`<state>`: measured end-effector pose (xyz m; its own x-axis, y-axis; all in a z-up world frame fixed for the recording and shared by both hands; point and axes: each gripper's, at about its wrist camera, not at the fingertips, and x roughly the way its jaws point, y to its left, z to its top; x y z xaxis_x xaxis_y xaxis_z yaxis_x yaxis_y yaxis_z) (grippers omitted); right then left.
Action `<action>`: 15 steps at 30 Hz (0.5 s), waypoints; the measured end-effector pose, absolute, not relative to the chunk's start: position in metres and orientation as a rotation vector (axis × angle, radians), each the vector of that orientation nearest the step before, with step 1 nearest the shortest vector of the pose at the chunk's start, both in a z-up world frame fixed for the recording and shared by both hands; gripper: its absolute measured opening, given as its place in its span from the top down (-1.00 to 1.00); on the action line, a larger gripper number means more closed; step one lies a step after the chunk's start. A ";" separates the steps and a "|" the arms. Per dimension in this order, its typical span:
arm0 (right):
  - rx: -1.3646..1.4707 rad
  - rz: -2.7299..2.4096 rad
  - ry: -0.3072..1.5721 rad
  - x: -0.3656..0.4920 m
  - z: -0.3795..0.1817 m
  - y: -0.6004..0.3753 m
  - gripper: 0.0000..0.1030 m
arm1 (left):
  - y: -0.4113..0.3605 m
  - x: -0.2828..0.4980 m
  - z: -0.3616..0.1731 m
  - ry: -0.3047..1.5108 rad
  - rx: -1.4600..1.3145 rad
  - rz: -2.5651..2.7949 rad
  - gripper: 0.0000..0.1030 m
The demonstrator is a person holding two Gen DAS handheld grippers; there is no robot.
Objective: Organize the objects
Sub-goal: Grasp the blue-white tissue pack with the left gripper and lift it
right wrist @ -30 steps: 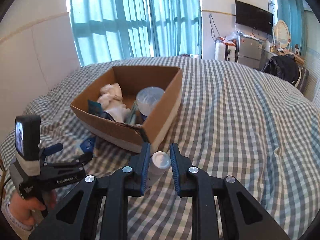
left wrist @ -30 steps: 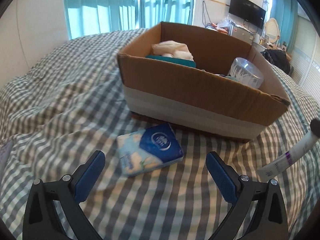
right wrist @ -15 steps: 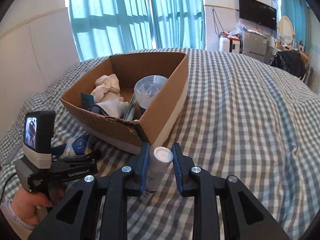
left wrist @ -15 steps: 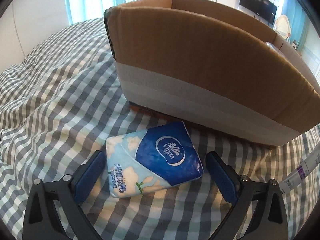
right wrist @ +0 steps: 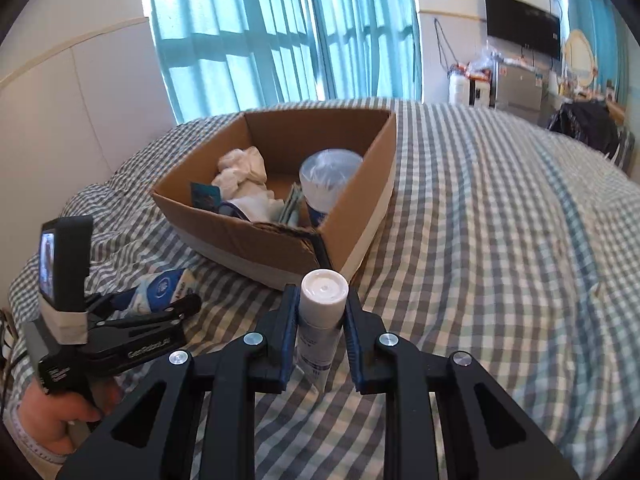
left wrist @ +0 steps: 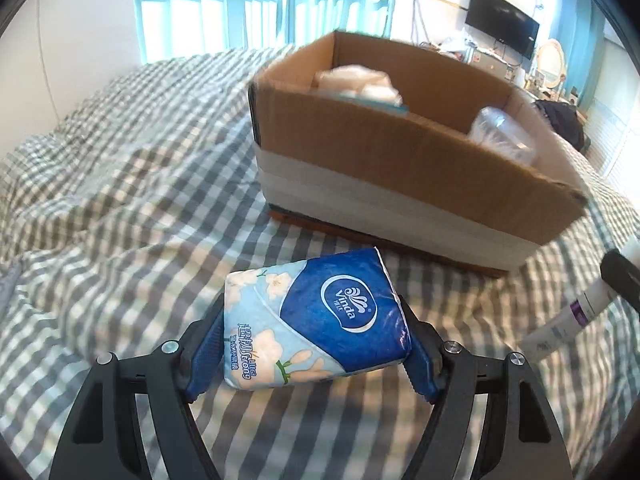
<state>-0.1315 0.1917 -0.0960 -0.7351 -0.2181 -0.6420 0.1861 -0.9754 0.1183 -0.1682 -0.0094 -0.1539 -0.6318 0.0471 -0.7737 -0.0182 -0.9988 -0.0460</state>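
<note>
A blue and white tissue pack (left wrist: 320, 320) lies on the checked bedspread in front of the cardboard box (left wrist: 400, 152). My left gripper (left wrist: 312, 314) has it between its blue pads, which touch both sides as the jaws are closing. In the right wrist view the same pack (right wrist: 160, 288) shows in that gripper, left of the box (right wrist: 256, 240). My right gripper (right wrist: 321, 297) is shut on a white bottle (right wrist: 322, 320) with a white cap, held just in front of the box's near corner. The bottle (left wrist: 568, 320) also shows at the right edge of the left wrist view.
The box holds a white cloth (right wrist: 240, 172), a clear plastic tub (right wrist: 328, 180) and a teal item. A person's hand (right wrist: 52, 420) grips the left tool's handle. The checked bedspread (right wrist: 500, 260) stretches wide to the right of the box. Curtains, a TV and furniture stand behind.
The left gripper's jaws came in from wide open around the tissue pack until the pads met its sides. The right gripper kept its hold on the bottle and barely shifted.
</note>
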 end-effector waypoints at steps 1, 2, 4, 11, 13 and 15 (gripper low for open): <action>1.003 -2.744 -0.066 -0.126 -0.090 0.191 0.59 | -0.009 -0.162 -0.147 -0.044 -1.314 2.812 -0.51; 0.990 -2.747 -0.064 -0.121 -0.085 0.190 0.59 | -0.008 -0.157 -0.141 -0.041 -1.300 2.818 -0.51; 0.958 -2.757 -0.056 -0.111 -0.074 0.190 0.59 | -0.006 -0.148 -0.128 -0.044 -1.272 2.825 -0.51; 0.841 -2.787 -0.062 -0.080 -0.030 0.196 0.59 | -0.005 -0.129 -0.083 -0.056 -1.137 2.864 -0.51; 0.806 -2.788 -0.068 -0.073 -0.016 0.198 0.59 | -0.004 -0.125 -0.068 -0.053 -1.088 2.875 -0.51; 0.769 -2.797 -0.061 -0.067 -0.002 0.198 0.59 | 0.001 -0.119 -0.056 -0.043 -1.049 2.885 -0.51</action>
